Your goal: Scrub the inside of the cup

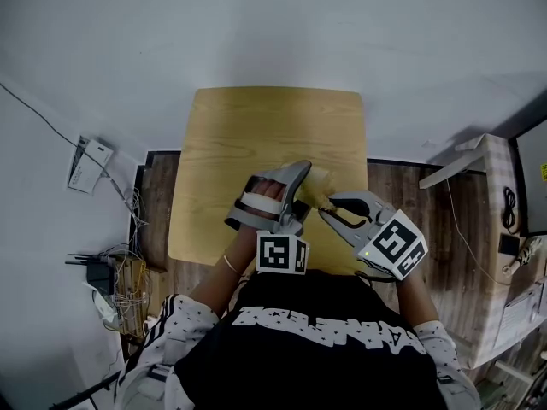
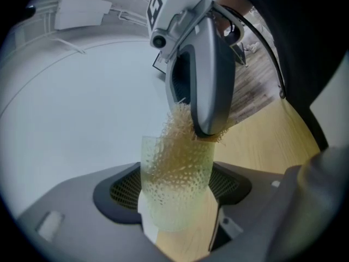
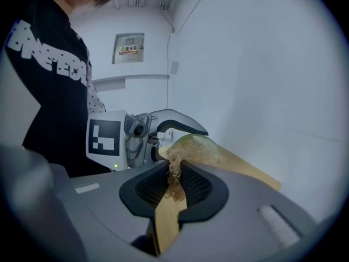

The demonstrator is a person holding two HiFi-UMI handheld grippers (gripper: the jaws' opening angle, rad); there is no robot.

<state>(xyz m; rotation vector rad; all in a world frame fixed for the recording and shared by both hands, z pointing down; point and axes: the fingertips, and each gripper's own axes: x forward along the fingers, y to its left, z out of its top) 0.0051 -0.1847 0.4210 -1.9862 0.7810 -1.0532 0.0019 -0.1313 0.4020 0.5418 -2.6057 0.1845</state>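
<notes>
A clear plastic cup (image 2: 177, 201) sits clamped between the jaws of my left gripper (image 2: 175, 203). It is stuffed with a tan mesh scrubber (image 2: 174, 146). In the head view the left gripper (image 1: 295, 190) holds the cup (image 1: 319, 180) tilted above the near part of the wooden table (image 1: 256, 126). My right gripper (image 1: 327, 210) meets it from the right. The right gripper (image 3: 174, 183) is shut on a strand of the scrubber (image 3: 175, 171), which runs into the cup (image 3: 199, 149). One right finger (image 2: 210, 86) rests at the cup's mouth.
The small table stands against a white wall. A white box (image 1: 90, 162) and tangled cables (image 1: 120, 280) lie on the floor at the left. A pale shelf unit (image 1: 500, 186) is at the right.
</notes>
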